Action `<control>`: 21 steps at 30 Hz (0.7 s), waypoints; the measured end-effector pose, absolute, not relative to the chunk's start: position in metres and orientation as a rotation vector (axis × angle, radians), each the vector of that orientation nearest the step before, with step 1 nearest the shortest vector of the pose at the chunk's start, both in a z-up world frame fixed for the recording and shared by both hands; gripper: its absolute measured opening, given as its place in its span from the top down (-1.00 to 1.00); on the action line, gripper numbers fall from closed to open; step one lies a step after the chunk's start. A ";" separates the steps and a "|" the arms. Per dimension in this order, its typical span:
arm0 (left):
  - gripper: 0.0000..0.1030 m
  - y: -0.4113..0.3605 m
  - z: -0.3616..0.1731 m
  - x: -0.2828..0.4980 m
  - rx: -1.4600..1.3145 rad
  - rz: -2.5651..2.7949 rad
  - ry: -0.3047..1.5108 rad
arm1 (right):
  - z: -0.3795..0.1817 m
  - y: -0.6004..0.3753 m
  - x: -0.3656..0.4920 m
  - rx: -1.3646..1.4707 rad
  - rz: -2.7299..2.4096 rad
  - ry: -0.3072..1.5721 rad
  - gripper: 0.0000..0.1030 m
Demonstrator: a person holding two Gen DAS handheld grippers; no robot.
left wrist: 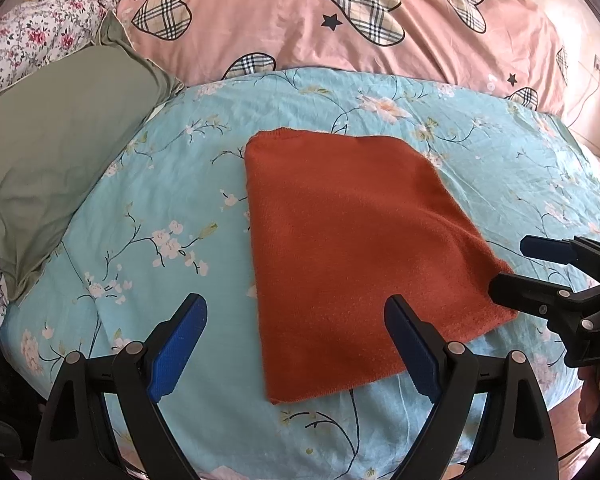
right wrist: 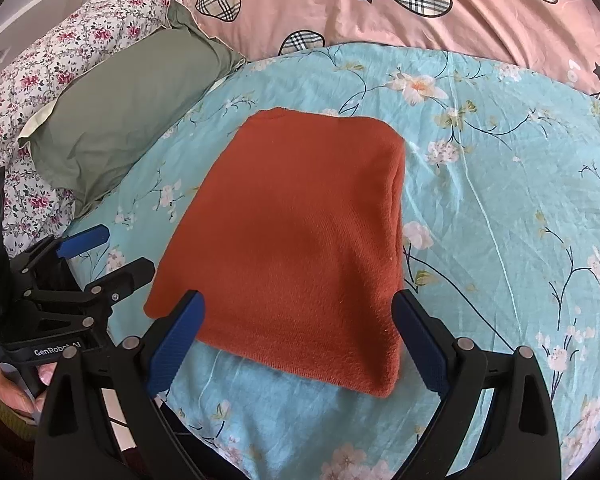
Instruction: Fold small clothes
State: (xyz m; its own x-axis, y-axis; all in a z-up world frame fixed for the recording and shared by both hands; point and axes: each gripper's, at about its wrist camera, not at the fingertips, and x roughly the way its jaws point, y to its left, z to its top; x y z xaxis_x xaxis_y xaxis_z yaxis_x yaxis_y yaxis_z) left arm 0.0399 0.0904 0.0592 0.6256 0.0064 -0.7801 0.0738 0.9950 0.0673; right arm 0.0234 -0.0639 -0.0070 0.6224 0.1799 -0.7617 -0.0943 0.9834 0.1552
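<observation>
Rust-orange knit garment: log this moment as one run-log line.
garment: rust-orange knit garment folded flat on floral blue sheet | left gripper: open, empty | right gripper: open, empty

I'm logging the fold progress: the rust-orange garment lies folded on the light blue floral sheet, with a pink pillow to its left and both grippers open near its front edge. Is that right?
Nearly. The pillow left of the rust-orange garment is olive green, not pink, as the right wrist view shows. The rest stands: the garment lies folded on the light blue floral sheet, and the left gripper and right gripper are open near its front edge.
</observation>
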 end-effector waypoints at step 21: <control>-0.76 0.093 0.061 0.046 0.091 -0.041 0.894 | -0.002 -0.068 0.029 0.104 0.151 0.873 -0.84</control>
State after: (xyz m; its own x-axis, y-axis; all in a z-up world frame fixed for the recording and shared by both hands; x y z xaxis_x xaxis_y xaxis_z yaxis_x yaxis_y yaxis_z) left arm 0.0464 0.0932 0.0613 0.6259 0.0026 -0.7799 0.0733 0.9954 0.0621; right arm 0.0291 -0.0679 -0.0024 0.6331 0.1747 -0.7541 -0.0895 0.9842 0.1529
